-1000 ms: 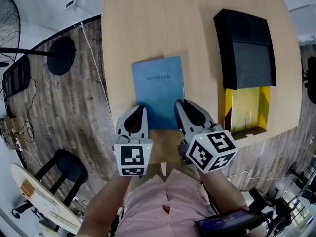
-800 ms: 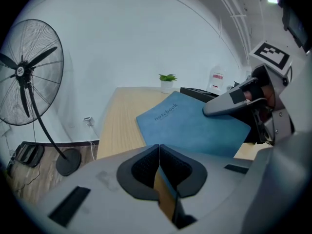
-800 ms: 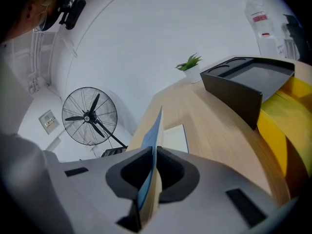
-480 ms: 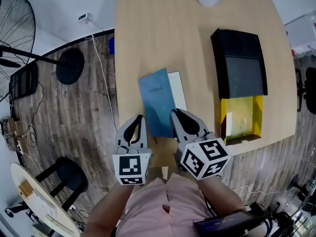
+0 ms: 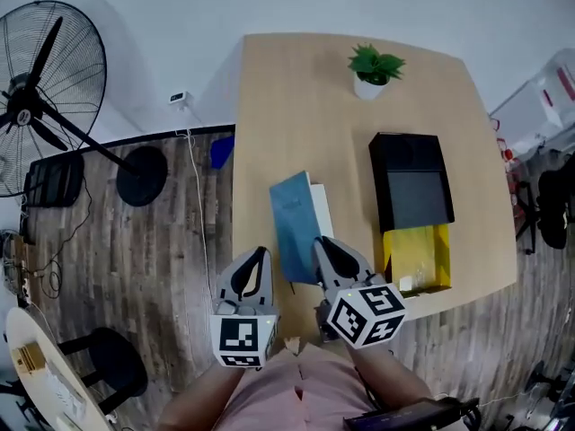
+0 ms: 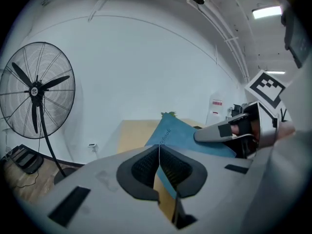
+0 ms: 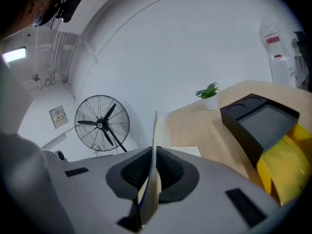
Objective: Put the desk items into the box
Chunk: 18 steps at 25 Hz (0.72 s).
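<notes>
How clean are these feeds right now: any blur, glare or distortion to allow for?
Head view: evenly lit, fairly sharp, desk edges bowed by the wide lens. Left gripper view: heavy fisheye, dark corners, ceiling light blown out. Right gripper view: same fisheye; the notebook edge in the right gripper looks soft.

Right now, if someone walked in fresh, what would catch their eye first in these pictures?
The blue notebook stands out, held tilted on edge above the middle of the desk by the right claw. To its right lies the black box, its bright yellow inside showing at the near end. A big black fan stands on the floor at far left.
</notes>
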Available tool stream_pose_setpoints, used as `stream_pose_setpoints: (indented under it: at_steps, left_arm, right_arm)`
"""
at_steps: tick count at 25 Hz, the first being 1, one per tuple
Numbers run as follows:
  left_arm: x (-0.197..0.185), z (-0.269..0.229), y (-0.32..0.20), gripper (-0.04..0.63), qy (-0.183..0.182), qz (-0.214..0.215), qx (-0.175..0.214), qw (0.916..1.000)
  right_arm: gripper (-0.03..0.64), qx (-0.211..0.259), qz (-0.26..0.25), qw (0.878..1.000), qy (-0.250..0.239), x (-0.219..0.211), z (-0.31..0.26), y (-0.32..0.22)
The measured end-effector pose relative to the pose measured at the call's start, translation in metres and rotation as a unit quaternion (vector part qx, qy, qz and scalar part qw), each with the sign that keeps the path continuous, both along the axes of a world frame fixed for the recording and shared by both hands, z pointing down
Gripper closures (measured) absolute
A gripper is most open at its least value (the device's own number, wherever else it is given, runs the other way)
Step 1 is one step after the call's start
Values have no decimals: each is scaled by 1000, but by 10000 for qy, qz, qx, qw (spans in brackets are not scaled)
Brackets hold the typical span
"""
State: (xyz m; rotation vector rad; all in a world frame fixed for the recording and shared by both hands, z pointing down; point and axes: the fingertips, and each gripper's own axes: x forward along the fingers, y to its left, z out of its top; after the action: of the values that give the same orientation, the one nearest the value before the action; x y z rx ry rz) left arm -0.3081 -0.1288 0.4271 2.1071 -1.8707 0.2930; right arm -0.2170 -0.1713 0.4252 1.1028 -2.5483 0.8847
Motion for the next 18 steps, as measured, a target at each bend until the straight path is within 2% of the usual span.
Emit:
stream_pose_setpoints:
  at_steps: [5, 18]
  left_arm:
    - [-5, -35, -2, 580, -67, -15, 434, 9990]
    - [-3, -96, 7, 580, -224, 38, 1182, 9927]
  right_arm:
    - [591, 365, 145, 9991, -136, 4, -37, -4]
    - [591, 983, 406, 9939, -293, 26, -99, 7]
